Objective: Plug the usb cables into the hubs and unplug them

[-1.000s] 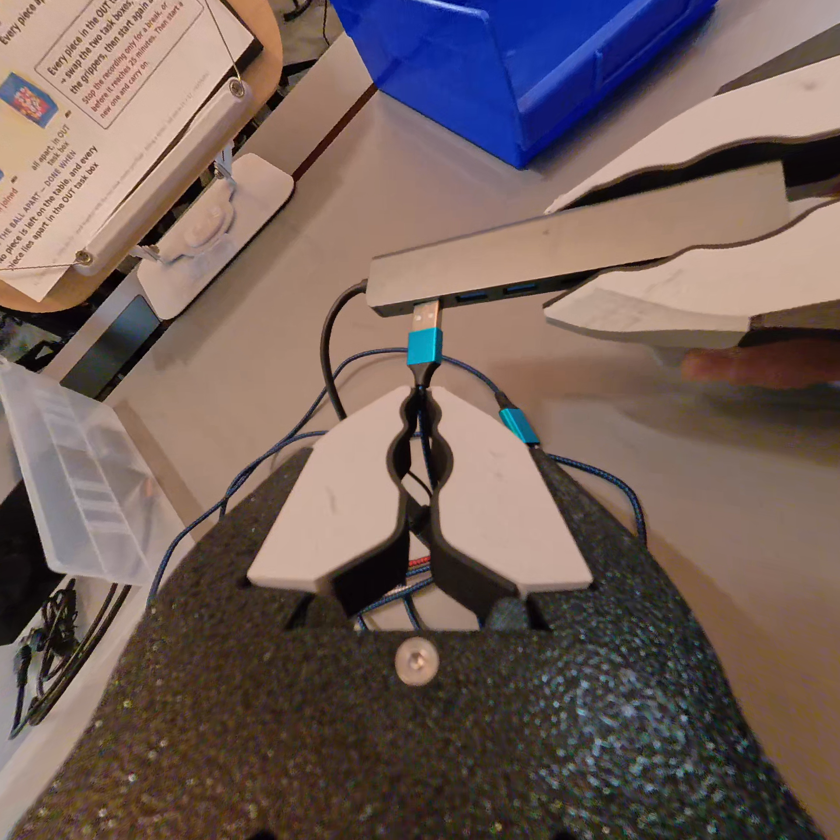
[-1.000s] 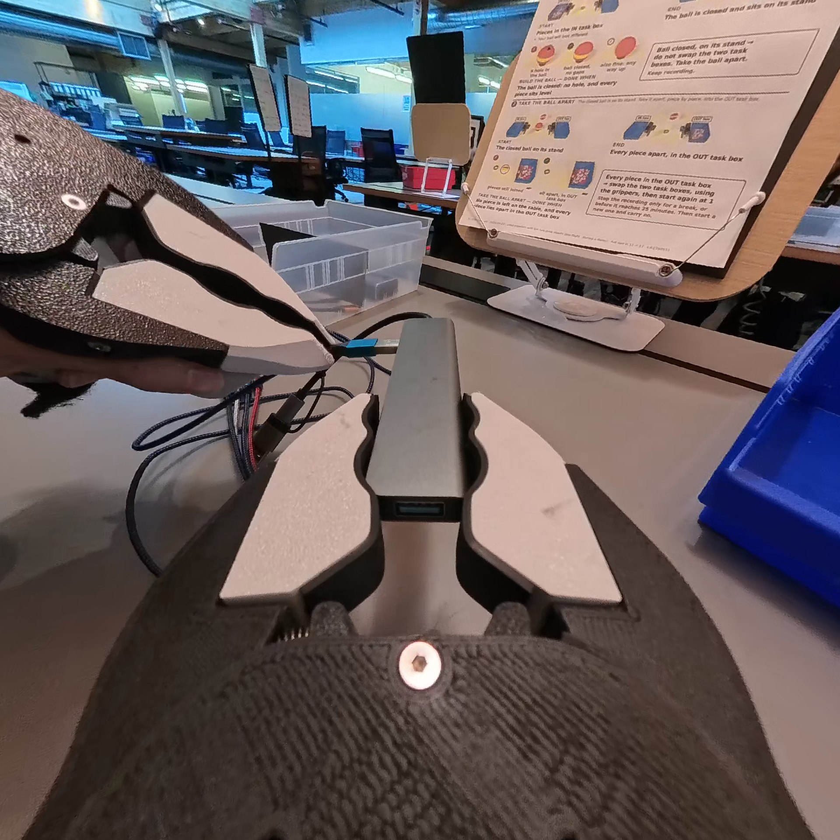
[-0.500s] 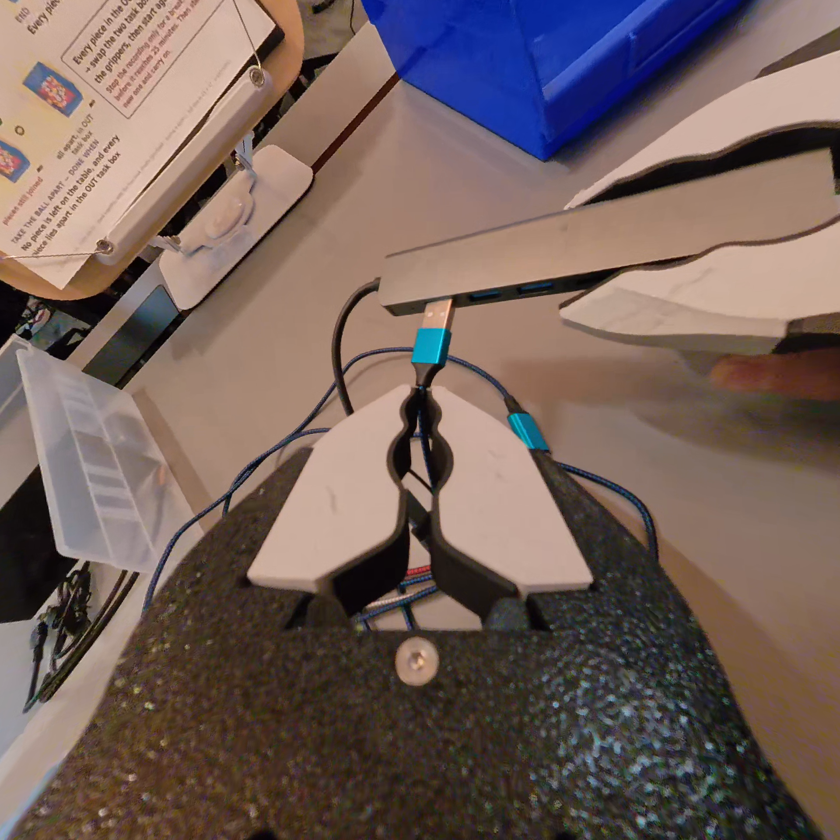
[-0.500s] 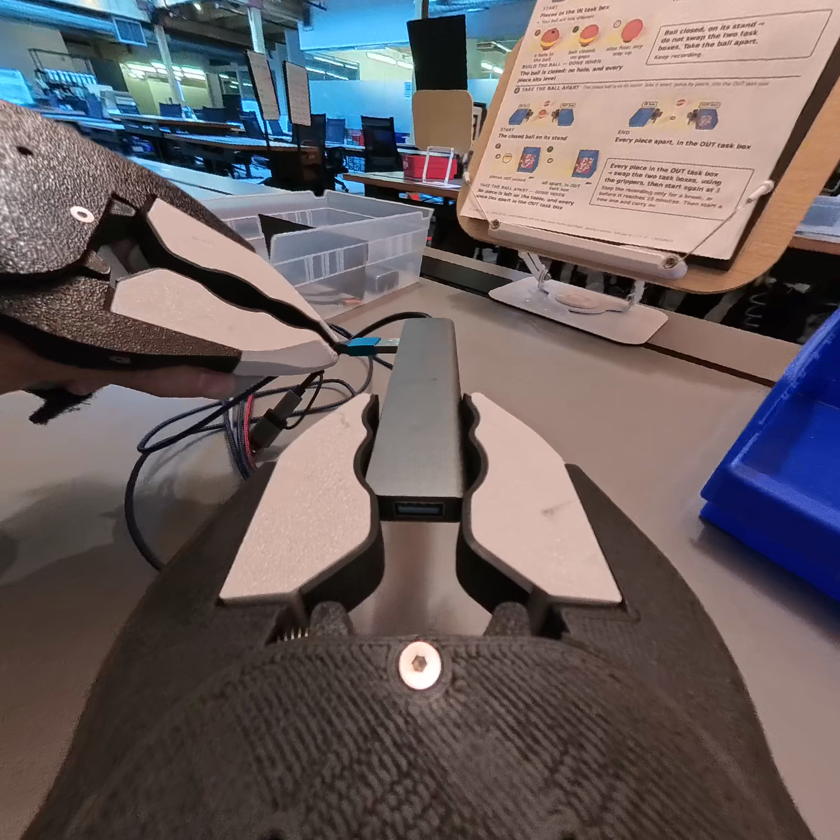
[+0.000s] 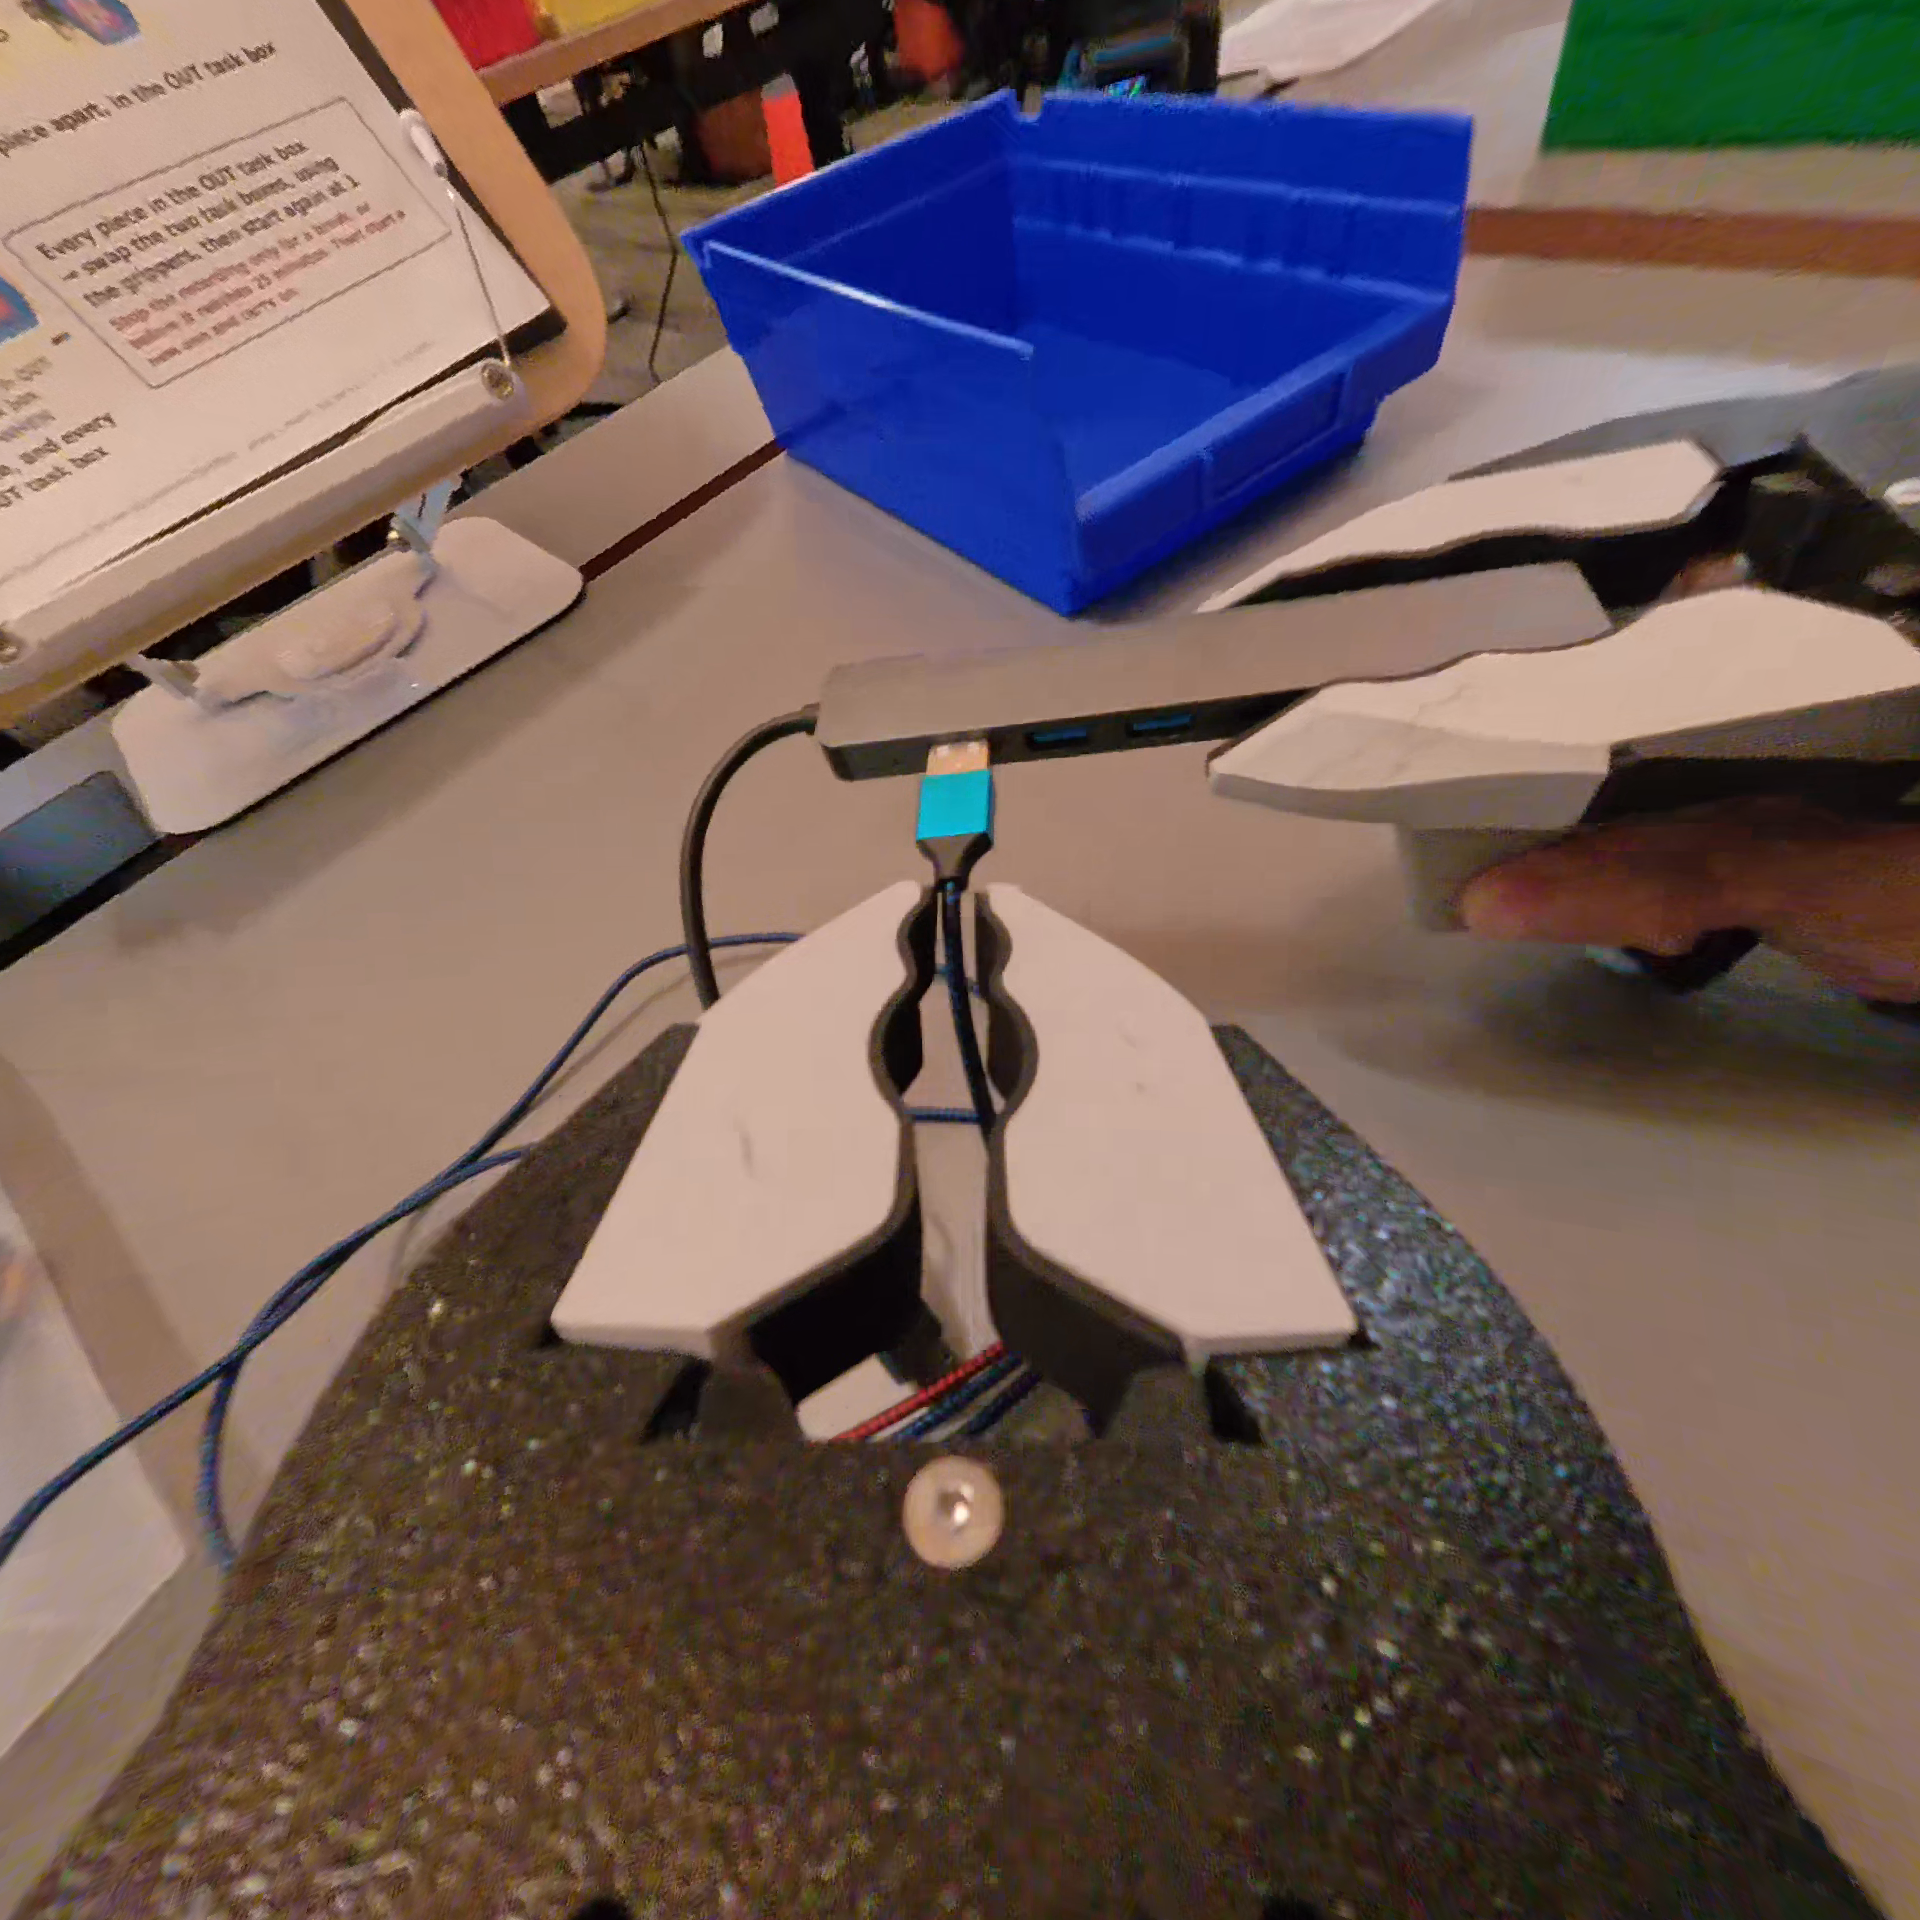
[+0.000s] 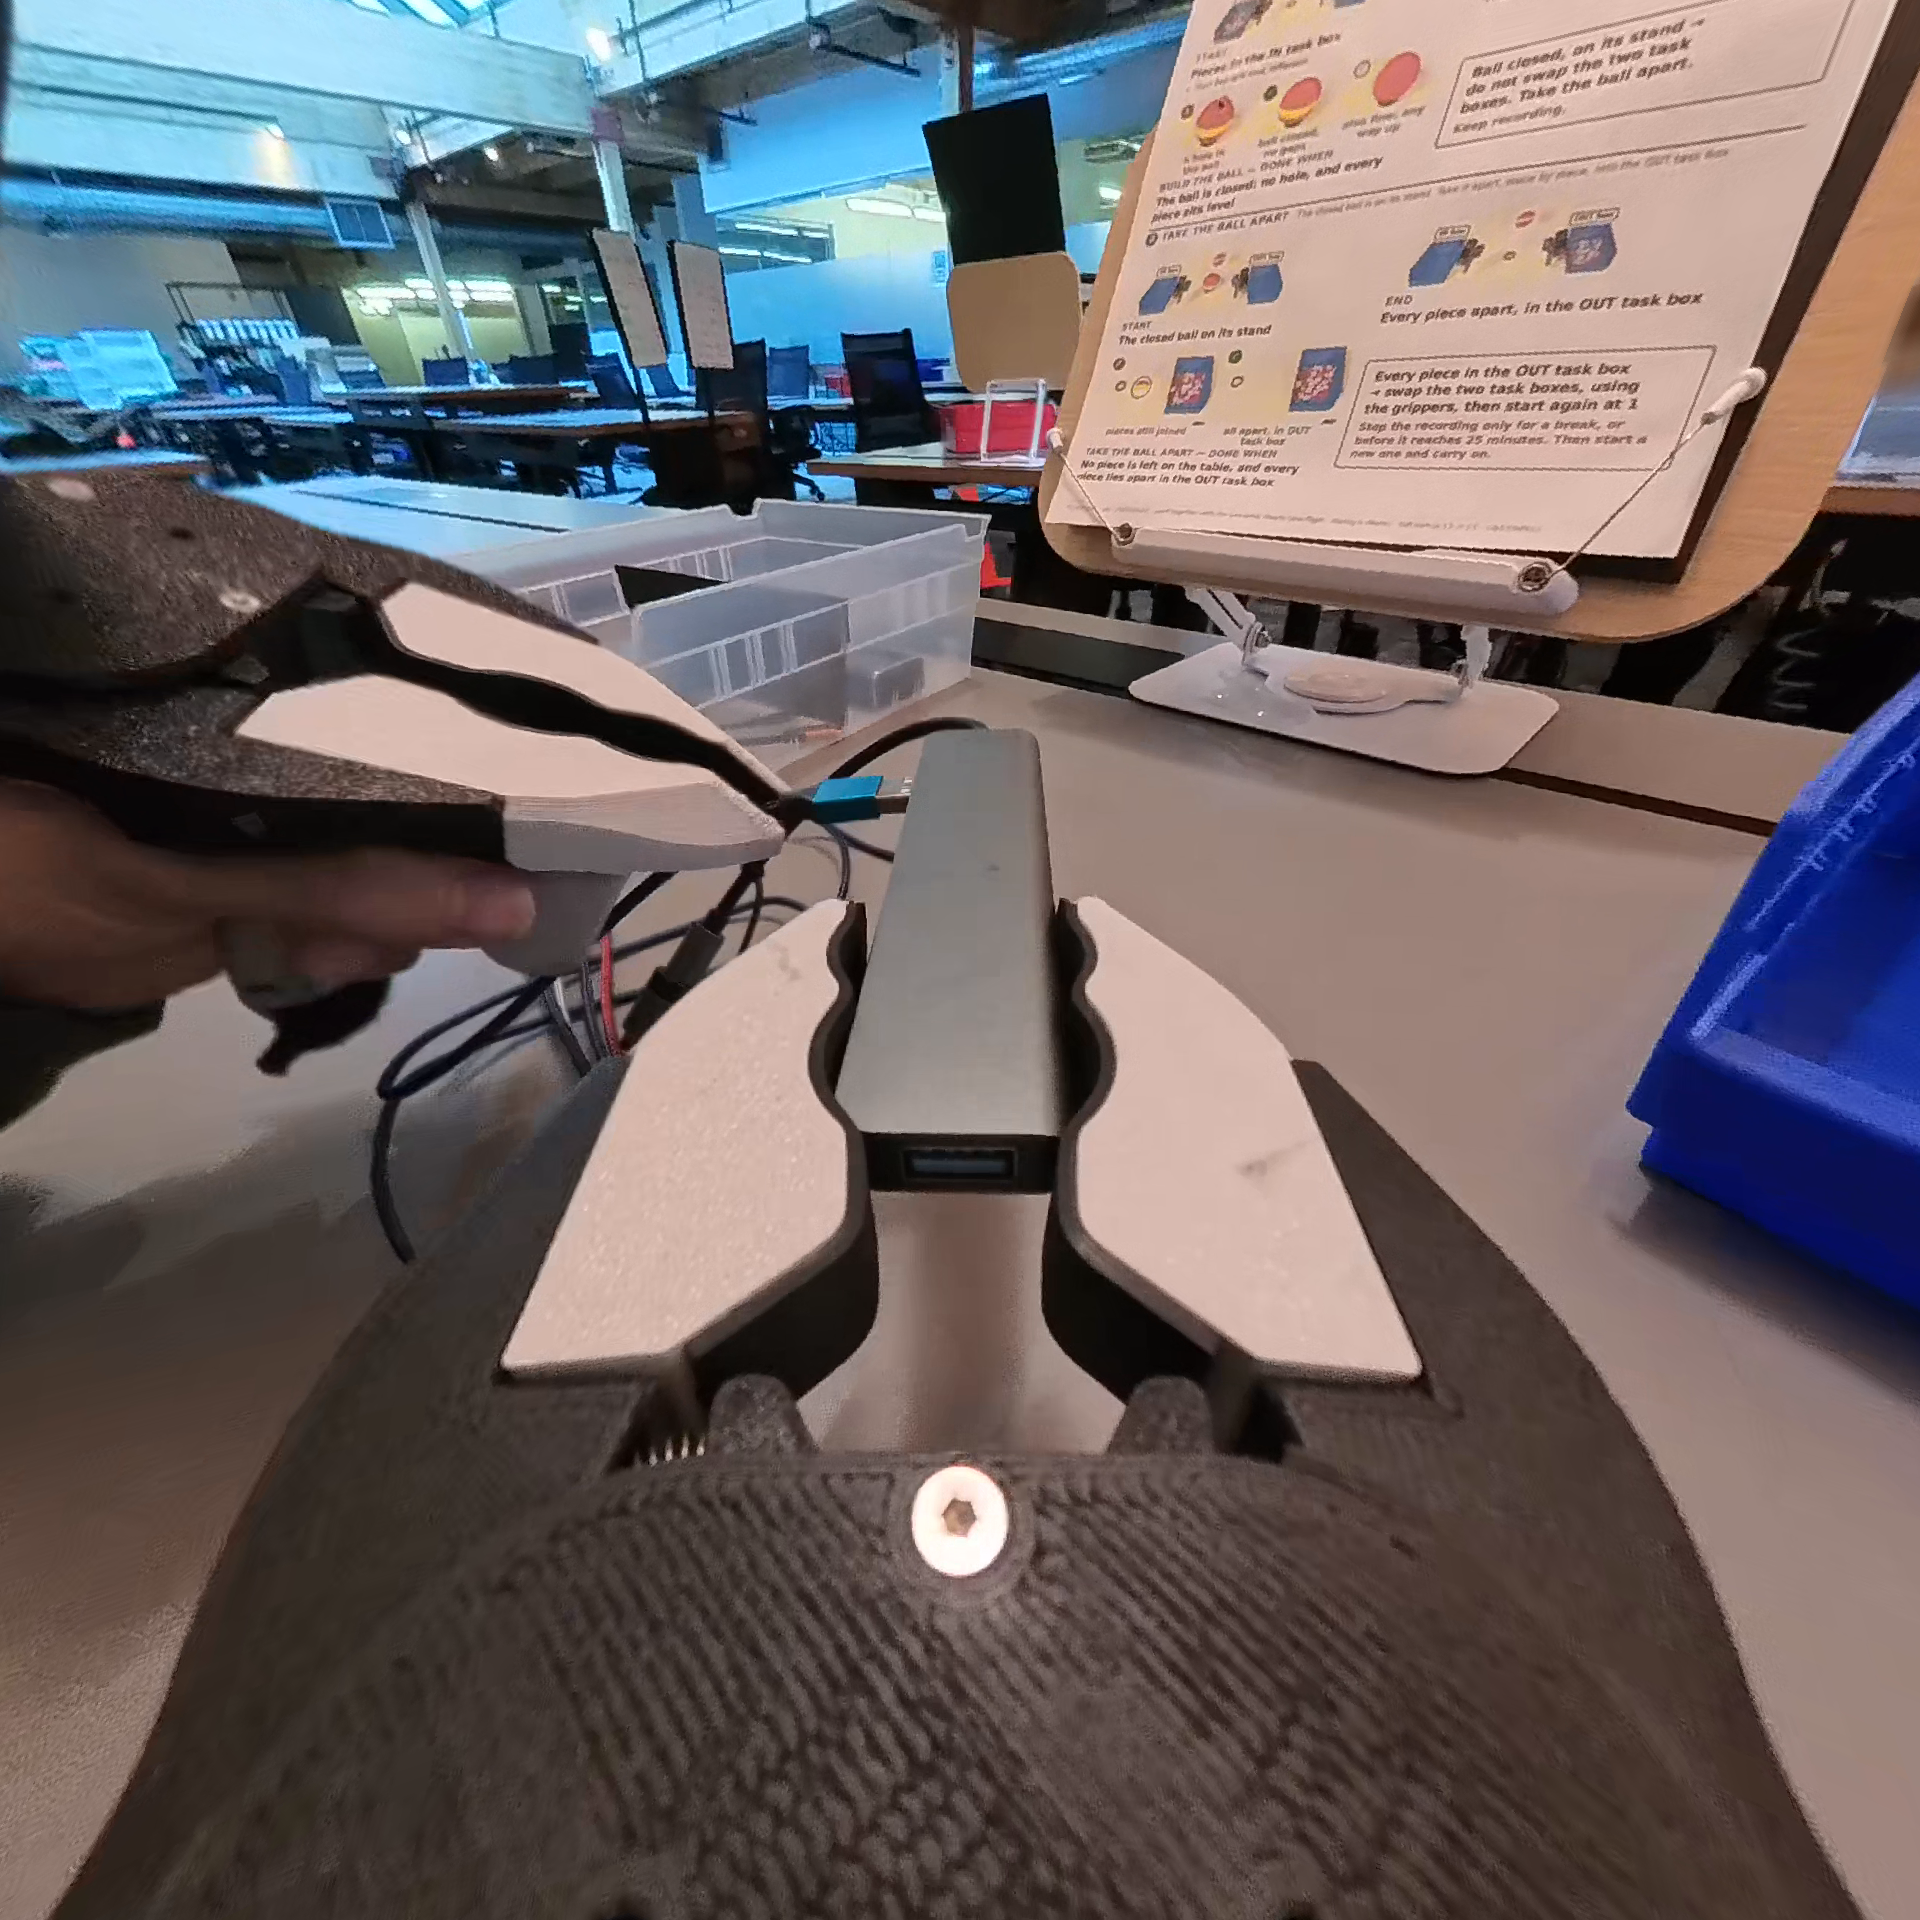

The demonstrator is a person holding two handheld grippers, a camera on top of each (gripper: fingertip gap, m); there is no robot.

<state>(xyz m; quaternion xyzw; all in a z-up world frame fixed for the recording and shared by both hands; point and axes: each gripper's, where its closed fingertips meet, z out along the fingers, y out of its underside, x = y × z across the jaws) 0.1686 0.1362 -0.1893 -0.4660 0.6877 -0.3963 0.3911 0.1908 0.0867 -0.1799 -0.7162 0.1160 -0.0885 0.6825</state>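
Note:
My right gripper (image 6: 961, 906) is shut on a slim grey USB hub (image 6: 956, 831) and holds it level above the grey table (image 6: 1351, 987). In the left wrist view the hub (image 5: 1195, 665) comes in from the right with the right gripper (image 5: 1210, 686) around it. My left gripper (image 5: 951, 899) is shut on a blue braided cable (image 5: 416, 1226) just behind its teal USB plug (image 5: 954, 808). The plug's metal tip sits in the hub's end side port, with part of the metal showing. Two blue ports beside it are empty. The left gripper (image 6: 774, 821) and the plug (image 6: 847, 800) also show in the right wrist view.
A blue bin (image 5: 1091, 343) stands behind the hub. An instruction sheet on a wooden stand (image 5: 208, 312) is at the back left. A clear plastic organiser (image 6: 790, 613) is beyond the left gripper. The hub's black lead (image 5: 696, 831) and loose red and blue cables (image 6: 582, 997) lie on the table. The tips of one gripper are about 6 cm away from the tips of the other.
Both grippers have moved together with hub and plug, and the left view has tilted up so the whole blue bin shows. The plug stays at the same port.

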